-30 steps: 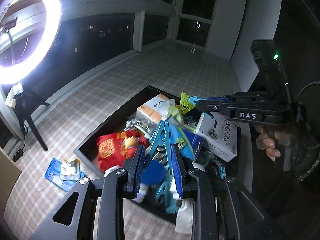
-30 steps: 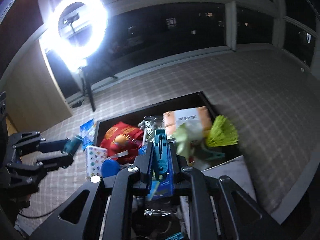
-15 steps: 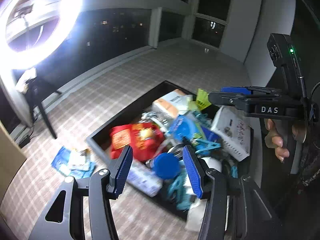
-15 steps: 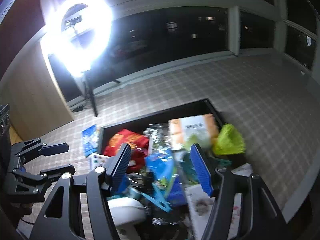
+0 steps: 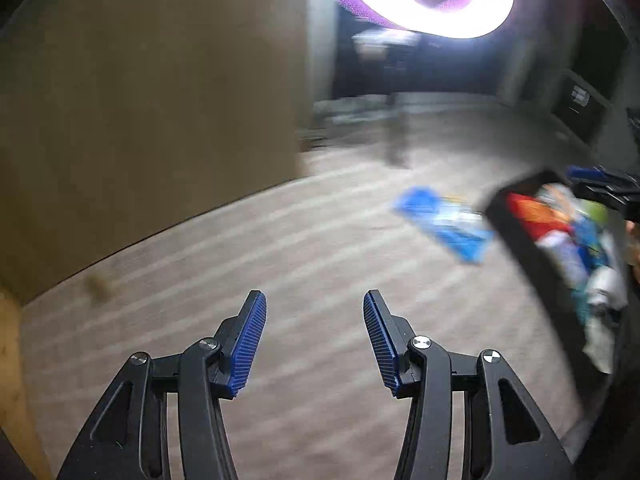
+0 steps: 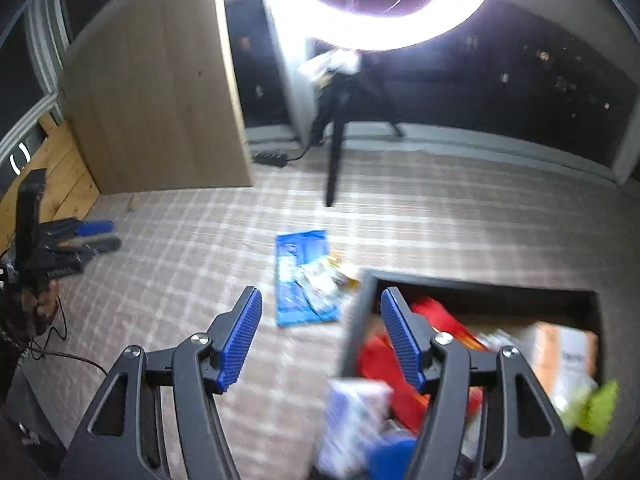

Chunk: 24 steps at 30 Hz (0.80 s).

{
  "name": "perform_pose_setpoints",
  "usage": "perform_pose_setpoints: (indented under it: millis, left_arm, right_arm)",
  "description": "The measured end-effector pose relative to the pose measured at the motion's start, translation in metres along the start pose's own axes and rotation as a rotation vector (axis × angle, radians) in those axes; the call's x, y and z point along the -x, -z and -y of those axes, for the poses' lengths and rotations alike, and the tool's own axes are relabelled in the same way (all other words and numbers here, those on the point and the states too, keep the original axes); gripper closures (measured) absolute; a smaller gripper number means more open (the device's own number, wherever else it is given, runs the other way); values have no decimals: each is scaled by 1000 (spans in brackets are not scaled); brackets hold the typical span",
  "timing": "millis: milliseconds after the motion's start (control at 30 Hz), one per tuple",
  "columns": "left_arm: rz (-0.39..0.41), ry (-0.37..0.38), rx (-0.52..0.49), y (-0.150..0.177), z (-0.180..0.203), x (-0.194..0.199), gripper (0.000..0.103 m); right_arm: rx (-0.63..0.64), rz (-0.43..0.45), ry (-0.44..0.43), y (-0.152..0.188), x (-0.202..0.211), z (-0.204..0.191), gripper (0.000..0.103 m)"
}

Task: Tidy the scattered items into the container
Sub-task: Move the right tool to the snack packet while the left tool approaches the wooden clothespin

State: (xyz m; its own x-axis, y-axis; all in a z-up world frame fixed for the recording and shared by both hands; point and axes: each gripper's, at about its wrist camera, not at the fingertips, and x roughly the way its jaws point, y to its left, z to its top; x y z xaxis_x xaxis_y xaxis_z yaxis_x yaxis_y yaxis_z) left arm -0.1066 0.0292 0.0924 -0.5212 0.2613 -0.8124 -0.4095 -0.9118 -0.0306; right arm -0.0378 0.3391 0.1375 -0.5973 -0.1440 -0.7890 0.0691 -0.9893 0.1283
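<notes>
Your left gripper has its jaws parted with nothing between the blue ribbed pads; they have just been opening and now show only bare checked floor through the gap. Your right gripper is likewise released and empty, having just been opening too. Its left pad hangs over the floor, and its right pad overlaps the near corner of the black container.

Just beyond your right gripper's tips, a blue packet lies flat on the floor, with small light wrappers on it, close beside the container's left wall. In the left wrist view the same packet is a blurred blue streak, ahead and to the right, next to the container.

The container is crowded: a red bag, an orange-and-white box, a yellow-green item and a patterned white box sitting at its near edge.

Farther off stand a wooden panel and the ring light on its tripod. Both views are smeared.
</notes>
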Motion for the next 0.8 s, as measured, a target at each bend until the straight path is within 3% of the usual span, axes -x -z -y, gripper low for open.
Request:
perform_pose_setpoints:
  millis: [67,100,233,300,400,533,800]
  left_arm:
    - [-7,-62,75,6,-46,-1,66]
    - [-10,-90,112,8,-68,-2,77]
    - [-32,-179,275,16,-153,-11,94]
    - [-43,-187,358,17,-187,-20,95]
    - [-67,-232,392,15,-217,-40,95]
    - [-89,-246,402,10,-236,-71,95]
    - [-94,-248,346,5,-233,-108,96]
  right_arm:
    - [-3,-40,8,-14,-30,-10,80]
    - [-2,-59,21,-19,-44,-13,86]
    - [-15,-117,77,-36,-92,-17,87]
    - [-29,-149,114,-44,-113,-15,87]
    - [-62,-195,137,-52,-137,-9,87]
    - [-72,-236,171,-57,-163,-6,87]
    - [-119,-289,198,-59,-188,10,87]
